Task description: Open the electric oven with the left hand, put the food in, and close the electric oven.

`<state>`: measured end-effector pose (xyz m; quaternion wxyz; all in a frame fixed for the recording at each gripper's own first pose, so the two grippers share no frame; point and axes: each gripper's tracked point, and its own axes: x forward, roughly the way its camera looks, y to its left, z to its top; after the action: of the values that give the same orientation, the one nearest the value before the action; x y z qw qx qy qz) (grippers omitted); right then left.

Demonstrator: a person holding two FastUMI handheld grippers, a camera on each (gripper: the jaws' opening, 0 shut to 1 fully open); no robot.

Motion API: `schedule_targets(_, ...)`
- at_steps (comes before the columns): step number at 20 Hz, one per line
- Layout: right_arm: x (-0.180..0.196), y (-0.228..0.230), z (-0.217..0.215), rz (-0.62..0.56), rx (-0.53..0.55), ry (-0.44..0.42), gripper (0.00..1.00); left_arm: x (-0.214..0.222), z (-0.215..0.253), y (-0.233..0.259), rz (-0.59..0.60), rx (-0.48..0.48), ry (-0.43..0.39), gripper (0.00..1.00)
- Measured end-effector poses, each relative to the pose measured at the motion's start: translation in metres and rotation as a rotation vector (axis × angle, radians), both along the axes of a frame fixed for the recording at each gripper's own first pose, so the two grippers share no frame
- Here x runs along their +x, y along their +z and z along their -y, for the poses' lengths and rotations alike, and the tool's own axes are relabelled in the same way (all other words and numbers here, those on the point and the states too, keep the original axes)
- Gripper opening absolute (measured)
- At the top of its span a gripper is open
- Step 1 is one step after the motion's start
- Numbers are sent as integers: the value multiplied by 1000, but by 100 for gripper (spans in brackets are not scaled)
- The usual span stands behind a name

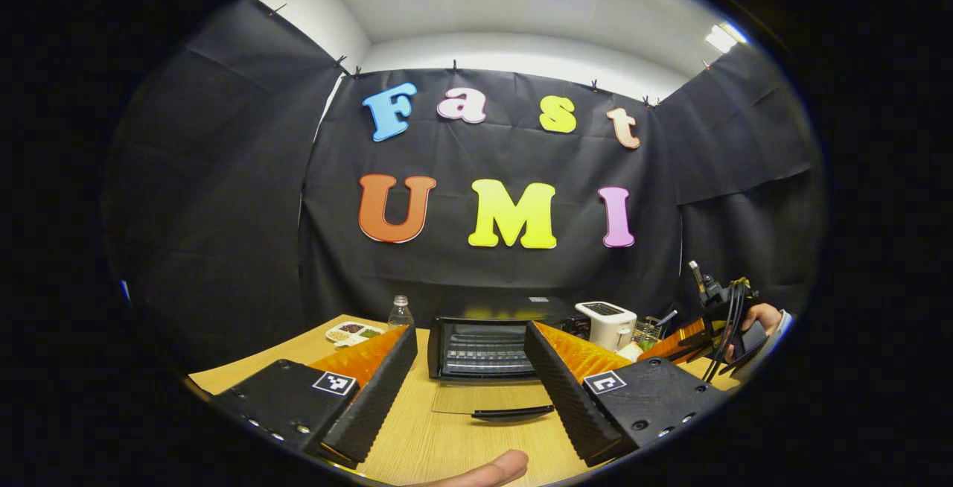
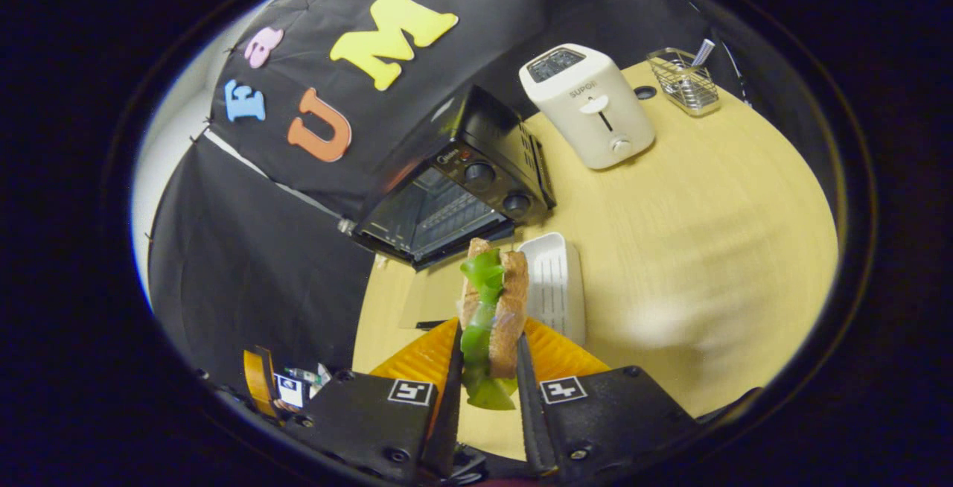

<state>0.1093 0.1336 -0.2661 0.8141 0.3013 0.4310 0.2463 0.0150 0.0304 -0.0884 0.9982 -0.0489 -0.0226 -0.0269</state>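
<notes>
Black gripper bodies (image 1: 294, 405), square markers (image 1: 333, 383)

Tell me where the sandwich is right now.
In the right gripper view the sandwich is clamped upright between the right gripper's jaws, above the table, just in front of the open oven and beside the white tray.

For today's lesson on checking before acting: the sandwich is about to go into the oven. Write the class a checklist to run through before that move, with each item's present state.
1. Oven door down and open: ok; the glass door lies flat on the table.
2. Sandwich held by the right gripper: ok; both jaws press on it.
3. Rack inside the oven free: ok; nothing seen on it.
4. Left gripper out of the way: not ok; it sits open right before the oven mouth.
5. White tray clear of the path: cannot tell; it lies beside the door.
6. Toaster apart from the oven: ok.
</notes>
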Motion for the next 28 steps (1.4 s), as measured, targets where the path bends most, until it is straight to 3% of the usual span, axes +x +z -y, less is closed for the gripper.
schedule_targets(4, -20, 18, -60, 128, 140, -37, 39, 1, -18, -3, -41, 45, 20, 94)
schedule_targets(7, -28, 17, -112, 103, 274, -63, 39, 1, -28, -7, -58, 73, 49, 94)
schedule_targets(10, -16, 2, -152, 67, 308, -135, 39, -5, -28, -13, -84, 51, 34, 94)
schedule_targets(18, 76, -18, -192, 157, 355, -516, 39, -9, -43, -27, -122, 21, 50, 94)
schedule_targets(25, 150, -36, -221, 242, 370, -724, 39, -6, -49, -43, -164, 3, 47, 94)
schedule_targets(28, 180, -36, -227, 279, 378, -773, 39, -6, -48, -45, -165, -22, 37, 94)
